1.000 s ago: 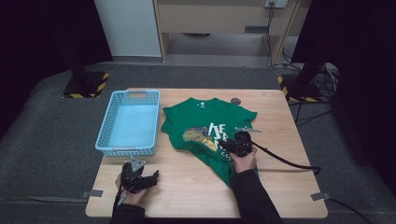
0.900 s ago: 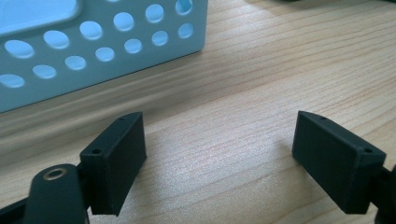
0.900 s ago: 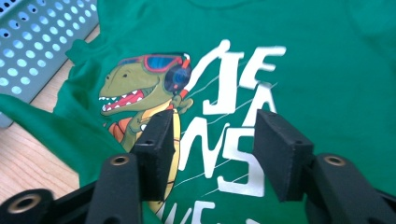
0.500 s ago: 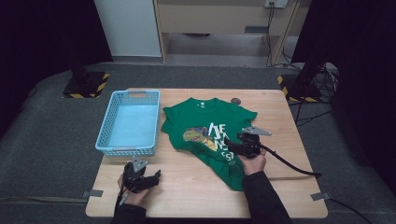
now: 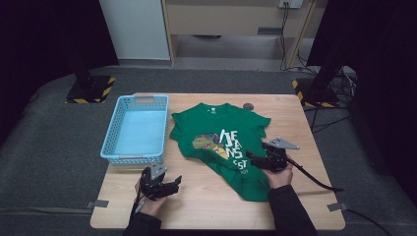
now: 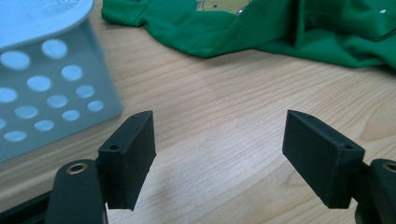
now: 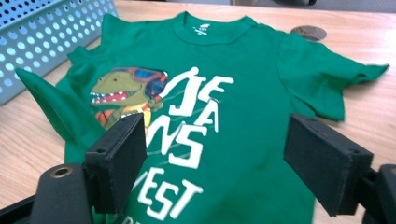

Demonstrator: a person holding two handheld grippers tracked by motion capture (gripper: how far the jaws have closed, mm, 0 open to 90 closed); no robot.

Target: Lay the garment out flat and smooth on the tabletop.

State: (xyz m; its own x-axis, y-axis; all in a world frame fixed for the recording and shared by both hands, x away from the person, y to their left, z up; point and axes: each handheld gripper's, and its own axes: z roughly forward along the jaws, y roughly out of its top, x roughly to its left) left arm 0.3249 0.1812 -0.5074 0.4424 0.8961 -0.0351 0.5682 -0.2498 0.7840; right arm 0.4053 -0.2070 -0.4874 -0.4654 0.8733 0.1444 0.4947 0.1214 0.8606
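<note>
Green tee [image 5: 223,137] lies flat on the desk [image 5: 206,206]; both tongs, left [image 5: 169,186] and right [image 5: 252,158], released, right's just been opening. Next probably: grab an edge and fold.

The right tongs [image 7: 217,163] have just been opening; their two black jaws stand wide apart above a green cotton T-shirt [image 7: 261,140] with a dinosaur print and white lettering, nothing gripped between them. The T-shirt lies spread on the light wooden table [image 7: 369,42], a pale blue perforated plastic basket [image 7: 42,42] near its left sleeve, and a small dark round disc [image 7: 308,32] beyond its right shoulder.
</note>
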